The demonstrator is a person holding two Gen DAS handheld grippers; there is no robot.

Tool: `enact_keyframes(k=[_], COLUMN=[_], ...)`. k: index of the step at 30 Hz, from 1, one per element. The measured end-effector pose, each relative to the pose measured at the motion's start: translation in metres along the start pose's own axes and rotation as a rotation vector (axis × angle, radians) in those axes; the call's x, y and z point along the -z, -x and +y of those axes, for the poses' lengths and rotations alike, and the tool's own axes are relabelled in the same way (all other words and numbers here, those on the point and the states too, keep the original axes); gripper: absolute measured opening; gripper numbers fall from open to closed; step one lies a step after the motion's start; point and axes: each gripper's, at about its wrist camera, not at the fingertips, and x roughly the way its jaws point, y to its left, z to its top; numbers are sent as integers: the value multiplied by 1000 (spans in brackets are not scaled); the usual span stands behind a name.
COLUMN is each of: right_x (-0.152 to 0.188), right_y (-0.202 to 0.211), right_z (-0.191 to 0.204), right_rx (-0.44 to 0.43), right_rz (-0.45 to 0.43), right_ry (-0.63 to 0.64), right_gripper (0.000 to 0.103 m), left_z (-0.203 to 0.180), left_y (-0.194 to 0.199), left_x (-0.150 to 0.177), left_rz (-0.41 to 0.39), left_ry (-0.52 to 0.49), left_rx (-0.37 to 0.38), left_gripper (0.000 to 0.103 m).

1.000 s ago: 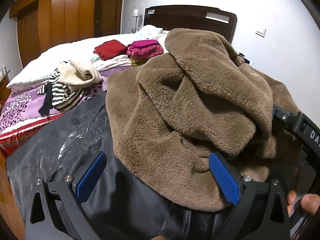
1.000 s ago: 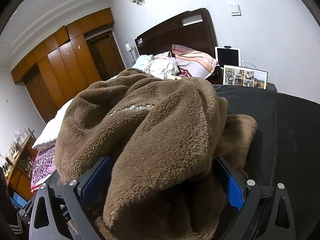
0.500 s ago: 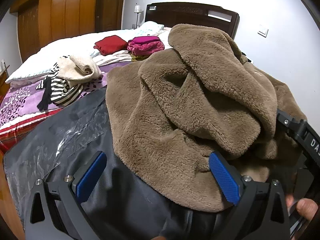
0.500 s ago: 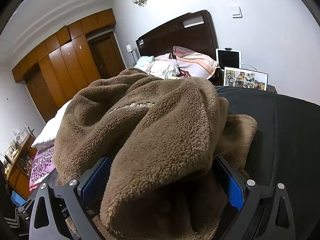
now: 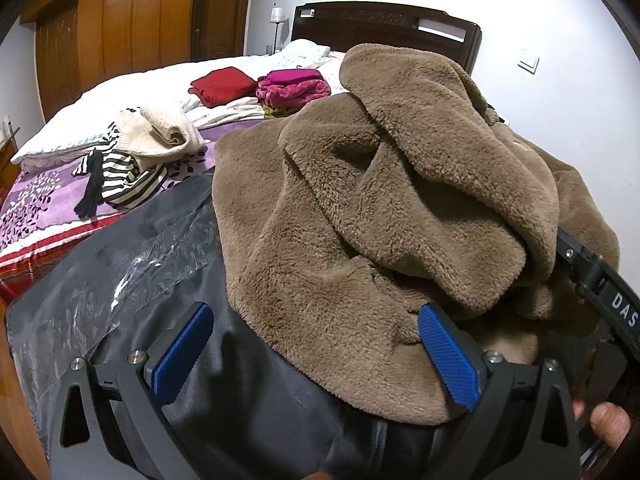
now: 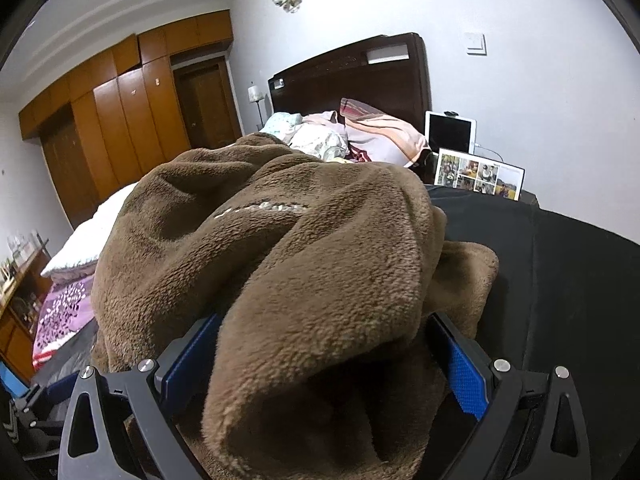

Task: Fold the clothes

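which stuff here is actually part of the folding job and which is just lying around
In the job:
brown fleece garment, heaped unfolded on the dark cover
left gripper, jaws open at its hem
right gripper, jaws open around a fold
cream and striped clothes, unfolded
red and pink folded piles

Lying about:
photo frame
tablet
pillows

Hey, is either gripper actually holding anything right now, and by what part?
Nothing is clamped. Both the left gripper and right gripper are open; a bunched fold of the brown fleece garment lies between the right one's fingers.
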Motion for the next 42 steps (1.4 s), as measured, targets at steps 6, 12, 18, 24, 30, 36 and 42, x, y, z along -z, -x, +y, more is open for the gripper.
enact_keyframes(k=[6,12,18,24,30,36,42], right_x=[1,0,-8,-15,-17,-16,-1], right_y=[0,0,-5,-6,8,32,55], right_z=[3,8,-3,-8,-13,-29,-61], right_rx=[-19,-51,-123,-97,4,161,315], right_rz=[3,7,40,55,30,-1,33], right_ry=[6,8,-41,-31,-30,-20,-4], right_gripper=[103,103,78,44,22,16,13], left_z=[2,5,8,10,11,14,17], left_y=[-1,-1,-3,-5,-7,-8,-6], left_x=[0,0,0,-1,1,2,1], left_rz=[4,5,13,20,34,40,34], left_ry=[6,12,16,14,22,38,50], left_rx=[0,-1,1,0,2,5,9], left_gripper=[102,102,102,102,102,102,102])
